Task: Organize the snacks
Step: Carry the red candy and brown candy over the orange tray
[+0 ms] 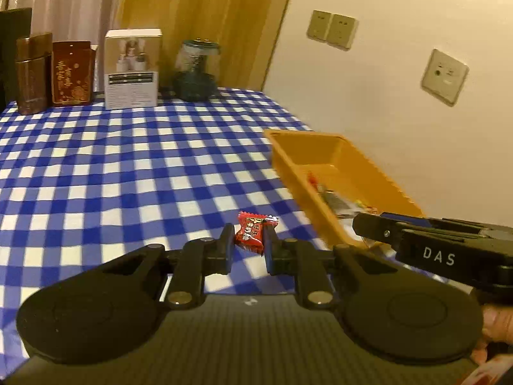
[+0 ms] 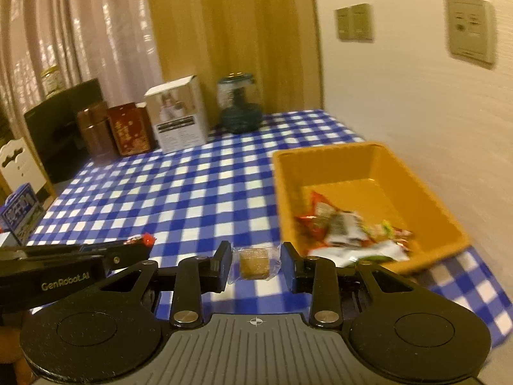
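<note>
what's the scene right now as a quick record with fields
left tool: shut on red candy
right tool: shut on clear-wrapped brown snack
orange bin: on the checkered tablecloth, several snack packets inside
back of table: brown tin, red tin, white box, glass jar
task state: both snacks not yet in the bin

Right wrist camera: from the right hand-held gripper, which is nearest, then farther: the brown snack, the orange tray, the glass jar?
1. Brown snack, held in the right hand-held gripper.
2. Orange tray, to the right.
3. Glass jar, at the table's far edge.
</note>
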Demonstrator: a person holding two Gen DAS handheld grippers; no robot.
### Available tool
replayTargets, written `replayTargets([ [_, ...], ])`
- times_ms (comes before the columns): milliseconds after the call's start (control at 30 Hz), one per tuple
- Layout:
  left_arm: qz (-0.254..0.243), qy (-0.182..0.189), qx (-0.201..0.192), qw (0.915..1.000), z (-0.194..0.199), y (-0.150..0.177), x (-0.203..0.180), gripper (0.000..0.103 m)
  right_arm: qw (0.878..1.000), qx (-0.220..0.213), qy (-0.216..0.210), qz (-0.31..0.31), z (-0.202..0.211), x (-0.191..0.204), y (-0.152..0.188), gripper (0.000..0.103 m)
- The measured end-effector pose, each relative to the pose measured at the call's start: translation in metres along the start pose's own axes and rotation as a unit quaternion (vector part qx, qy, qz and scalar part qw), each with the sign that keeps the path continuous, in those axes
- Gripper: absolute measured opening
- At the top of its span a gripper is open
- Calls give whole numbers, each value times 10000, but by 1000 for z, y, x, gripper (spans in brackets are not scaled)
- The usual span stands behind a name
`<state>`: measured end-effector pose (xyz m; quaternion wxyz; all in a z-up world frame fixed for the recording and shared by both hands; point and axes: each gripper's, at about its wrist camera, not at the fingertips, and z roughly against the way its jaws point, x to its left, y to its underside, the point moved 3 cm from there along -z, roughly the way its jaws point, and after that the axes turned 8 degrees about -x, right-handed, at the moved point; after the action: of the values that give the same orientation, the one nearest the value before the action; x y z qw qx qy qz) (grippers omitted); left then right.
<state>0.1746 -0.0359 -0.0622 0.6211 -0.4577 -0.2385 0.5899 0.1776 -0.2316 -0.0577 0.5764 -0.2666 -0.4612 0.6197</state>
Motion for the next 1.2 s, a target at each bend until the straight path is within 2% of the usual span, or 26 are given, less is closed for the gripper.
replayTargets([
  [333, -77, 294, 10, 9995, 9, -1, -53, 16, 9993, -82, 331, -147, 39, -34, -3, 34],
  [700, -216, 500, 86, 9985, 6, -4, -99, 16, 9978, -165, 560, -299, 56, -64, -5, 34],
  [1000, -354, 718, 166, 9967, -21, -13, -132, 16, 9965, -245, 696, -403, 50, -102, -21, 34],
  [1200, -347, 626, 262, 9971, -56, -20, -136, 16, 9962, -265, 705, -435, 29, -125, -40, 34],
])
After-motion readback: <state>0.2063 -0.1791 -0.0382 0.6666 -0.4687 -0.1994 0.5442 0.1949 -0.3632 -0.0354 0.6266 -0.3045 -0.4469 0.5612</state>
